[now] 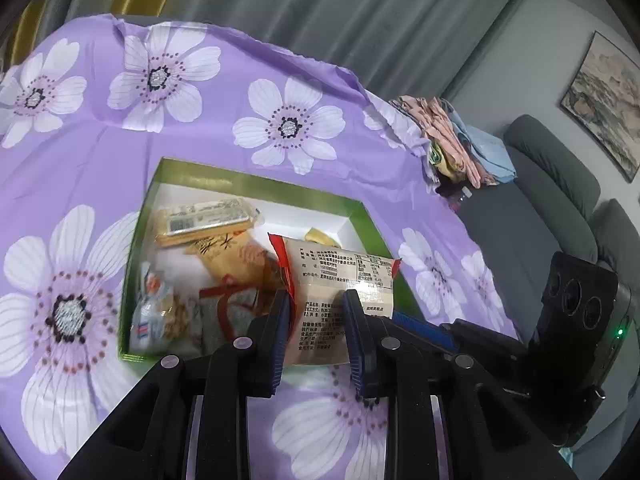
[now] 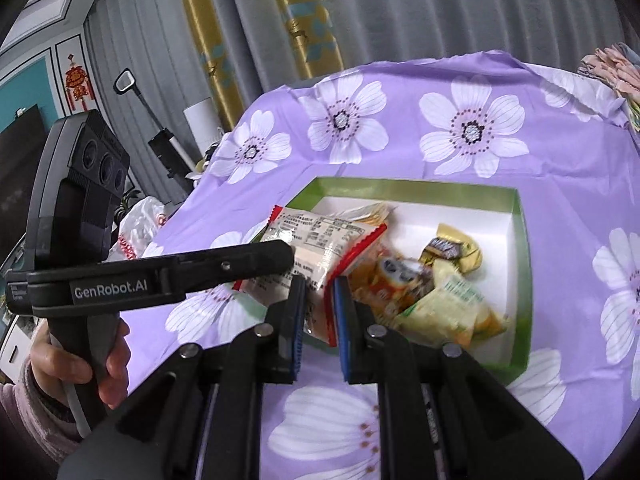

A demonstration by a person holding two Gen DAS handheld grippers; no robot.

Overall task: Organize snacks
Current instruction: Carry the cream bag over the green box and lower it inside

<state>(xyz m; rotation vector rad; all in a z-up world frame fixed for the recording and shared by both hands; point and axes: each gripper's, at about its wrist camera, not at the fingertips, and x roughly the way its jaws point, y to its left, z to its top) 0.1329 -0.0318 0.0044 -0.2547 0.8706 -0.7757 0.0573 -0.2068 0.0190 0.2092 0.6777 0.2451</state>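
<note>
A green box [image 1: 256, 185] with a white inside lies on the purple flowered cloth and holds several snack packets. My left gripper [image 1: 316, 308] is shut on a beige packet with red ends [image 1: 340, 276] and holds it over the box's near right corner. The same packet [image 2: 320, 240] shows in the right wrist view, held by the left gripper [image 2: 288, 256] over the box's [image 2: 520, 248] left edge. My right gripper [image 2: 320, 296] is open just in front of the packet's lower red edge, empty. Gold-wrapped sweets [image 2: 452, 248] and a yellow-green packet [image 2: 452, 312] lie in the box.
The purple cloth [image 1: 120, 152] covers the table. Folded pink and blue cloths [image 1: 460, 148] lie at the table's far right edge, with a grey sofa [image 1: 552, 208] beyond. A white plastic bag [image 2: 140, 224] lies off the table's left side. Curtains hang behind.
</note>
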